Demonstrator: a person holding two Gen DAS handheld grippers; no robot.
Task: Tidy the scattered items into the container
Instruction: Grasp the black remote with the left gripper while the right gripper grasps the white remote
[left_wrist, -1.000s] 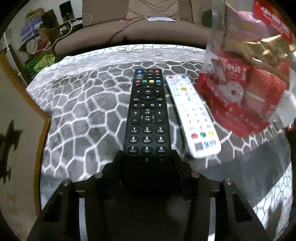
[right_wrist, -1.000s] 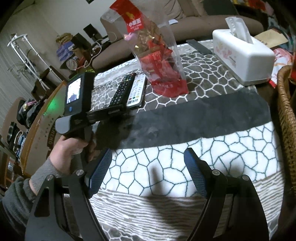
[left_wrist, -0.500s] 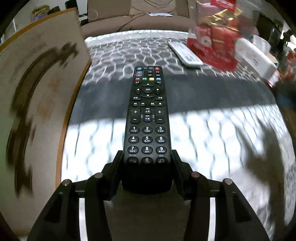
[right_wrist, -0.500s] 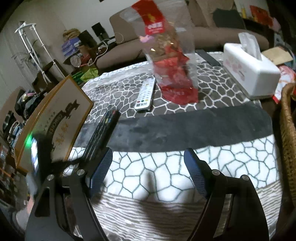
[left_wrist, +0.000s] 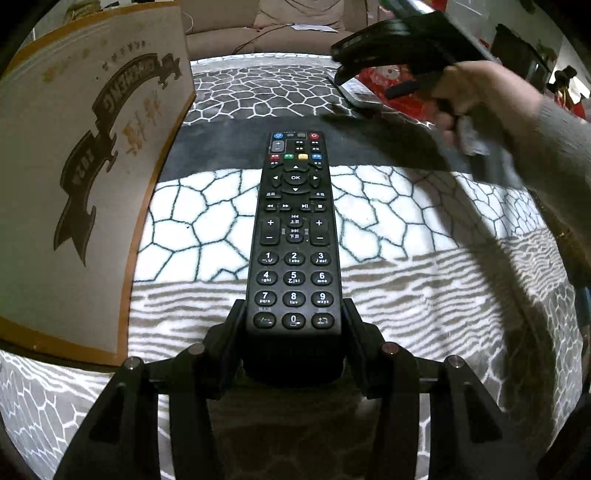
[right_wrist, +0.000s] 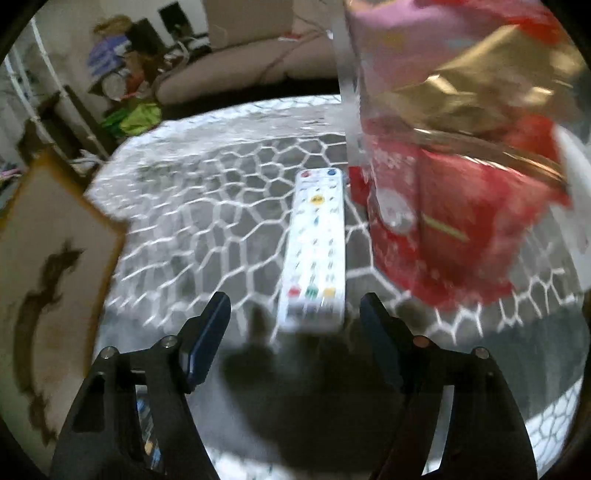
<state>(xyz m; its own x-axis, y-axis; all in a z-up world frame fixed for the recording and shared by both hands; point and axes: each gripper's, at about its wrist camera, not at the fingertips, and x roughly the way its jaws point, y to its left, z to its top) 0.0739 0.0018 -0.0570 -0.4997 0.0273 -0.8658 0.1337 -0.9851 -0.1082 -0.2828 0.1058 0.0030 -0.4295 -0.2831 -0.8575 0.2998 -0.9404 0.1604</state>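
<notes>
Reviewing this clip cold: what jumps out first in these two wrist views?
The black remote dominates the left wrist view, clamped at its lower end in the left gripper above the patterned cloth. In the blurred right wrist view, the right gripper has its jaws closing toward the near end of the white remote, which lies beside a red snack bag.

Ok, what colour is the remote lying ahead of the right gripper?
White, with small coloured buttons: the white remote shows best in the right wrist view, though blurred.

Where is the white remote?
In the right wrist view the white remote lies on the patterned cloth, just left of the red snack bag.
</notes>
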